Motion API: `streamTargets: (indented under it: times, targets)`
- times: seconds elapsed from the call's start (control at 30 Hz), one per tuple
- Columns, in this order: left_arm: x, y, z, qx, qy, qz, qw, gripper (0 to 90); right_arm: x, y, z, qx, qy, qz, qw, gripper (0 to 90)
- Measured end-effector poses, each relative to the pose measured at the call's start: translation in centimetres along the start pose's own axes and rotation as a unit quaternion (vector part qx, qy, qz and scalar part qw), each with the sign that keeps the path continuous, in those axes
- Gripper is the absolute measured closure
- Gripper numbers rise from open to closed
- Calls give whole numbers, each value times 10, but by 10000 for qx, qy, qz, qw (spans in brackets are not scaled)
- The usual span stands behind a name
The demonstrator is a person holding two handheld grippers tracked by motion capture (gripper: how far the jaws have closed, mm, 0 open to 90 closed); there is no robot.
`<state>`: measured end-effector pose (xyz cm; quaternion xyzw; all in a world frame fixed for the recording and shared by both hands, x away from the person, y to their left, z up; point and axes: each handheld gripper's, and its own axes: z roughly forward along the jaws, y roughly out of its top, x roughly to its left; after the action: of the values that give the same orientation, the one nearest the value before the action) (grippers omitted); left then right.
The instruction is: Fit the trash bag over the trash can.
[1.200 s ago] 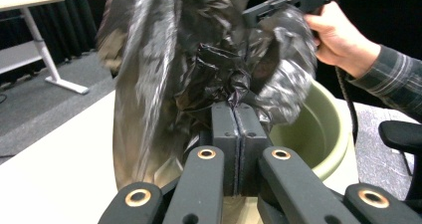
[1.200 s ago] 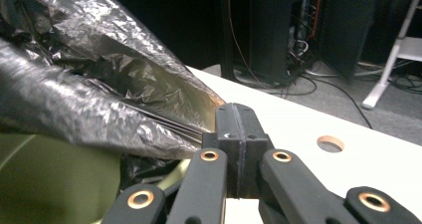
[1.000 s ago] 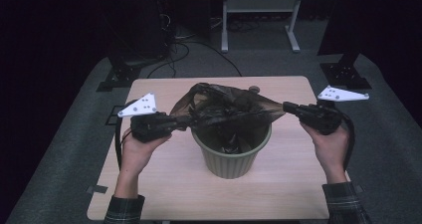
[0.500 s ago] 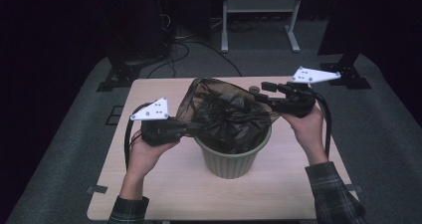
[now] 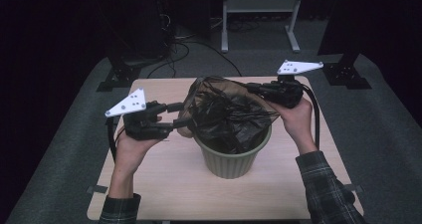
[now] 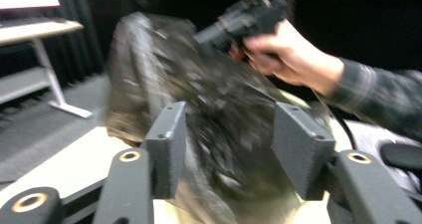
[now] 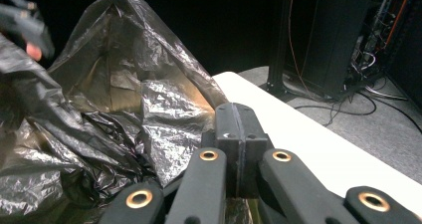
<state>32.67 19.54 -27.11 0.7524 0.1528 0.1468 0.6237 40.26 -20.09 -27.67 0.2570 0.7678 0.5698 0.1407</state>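
A black plastic bag (image 5: 226, 112) lies bunched in and over a green pot (image 5: 231, 154) at the table's middle. My left gripper (image 5: 180, 114) is at the bag's left side. Its jaws have just been opening and stand apart (image 6: 226, 134), with blurred bag film (image 6: 219, 99) between and beyond them and no pad pressing on it. My right gripper (image 5: 250, 88) is at the bag's far right rim. Its jaws have just been closing and are now together (image 7: 239, 119), pinching the edge of the bag (image 7: 129, 84). The left gripper view shows the other hand holding its gripper (image 6: 244, 20).
The pot stands on a light wooden table (image 5: 164, 184) with bare wood in front and at both sides. Behind the table are a metal stand (image 5: 259, 5), black stand feet (image 5: 117, 79) and cables (image 5: 184, 45) on grey carpet.
The right gripper swung in from the table's right side to the bag's far rim. The left gripper's jaws opened off the bag's left edge. The bag went from stretched to bunched.
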Motion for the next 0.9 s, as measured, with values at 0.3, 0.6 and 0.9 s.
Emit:
streamTargets:
  times: [0.3, 0.6, 0.9]
  targets:
    - [10, 1, 20, 378, 691, -10, 9969, 385, -3, -1, -3, -6, 4, 58, 10000, 900]
    - [43, -17, 42, 703, 564, -339, 9954, 895, -12, -6, -10, 69, -240, 167, 9995, 900]
    - [77, -39, 71, 1040, 580, -793, 9897, 894, -43, -31, -8, 287, -616, 680, 9954, 900]
